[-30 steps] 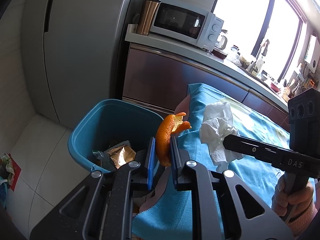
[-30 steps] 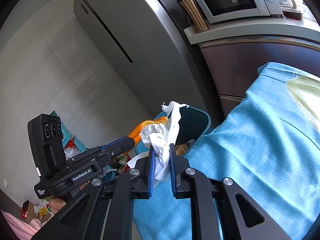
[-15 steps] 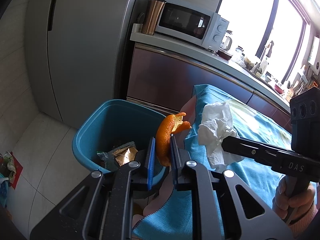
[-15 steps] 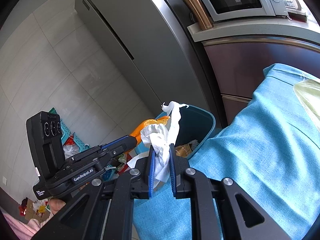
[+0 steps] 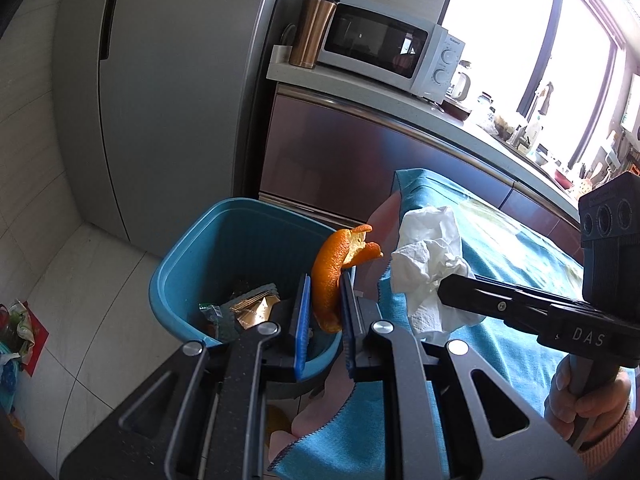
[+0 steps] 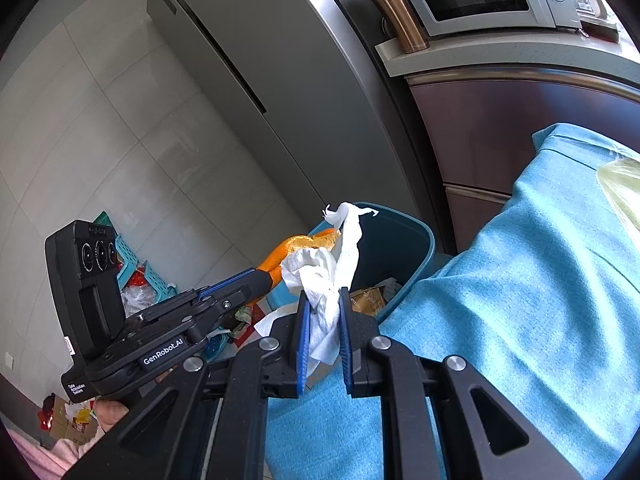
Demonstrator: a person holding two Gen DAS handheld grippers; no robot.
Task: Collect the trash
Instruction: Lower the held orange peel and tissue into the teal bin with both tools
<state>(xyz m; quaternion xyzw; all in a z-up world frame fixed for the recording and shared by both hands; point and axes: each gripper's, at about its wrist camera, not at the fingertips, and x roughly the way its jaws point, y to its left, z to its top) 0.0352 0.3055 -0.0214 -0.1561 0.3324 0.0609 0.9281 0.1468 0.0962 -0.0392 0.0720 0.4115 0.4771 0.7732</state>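
Observation:
An orange peel (image 5: 330,276) stands pinched in my left gripper (image 5: 325,304), which is shut on it above the near rim of a blue trash bin (image 5: 192,256). Wrappers (image 5: 248,306) lie in the bin's bottom. My right gripper (image 6: 323,312) is shut on a crumpled white tissue (image 6: 328,276), held over the edge of the blue tablecloth (image 6: 520,280) beside the bin (image 6: 416,248). In the left wrist view the tissue (image 5: 430,264) sits at the tip of the right gripper (image 5: 456,296). The right wrist view shows the peel (image 6: 304,246) and left gripper (image 6: 256,280) just left of the tissue.
A grey fridge (image 5: 160,100) rises behind the bin. A counter (image 5: 360,88) carries a microwave (image 5: 384,52) and a copper tumbler (image 5: 314,30). Bags and a teal basket (image 6: 132,276) clutter the tiled floor at left. A hand (image 5: 580,400) grips the right tool.
Both views have drifted slightly, bringing the bin a little closer under the left gripper. Peel and tissue remain gripped as before.

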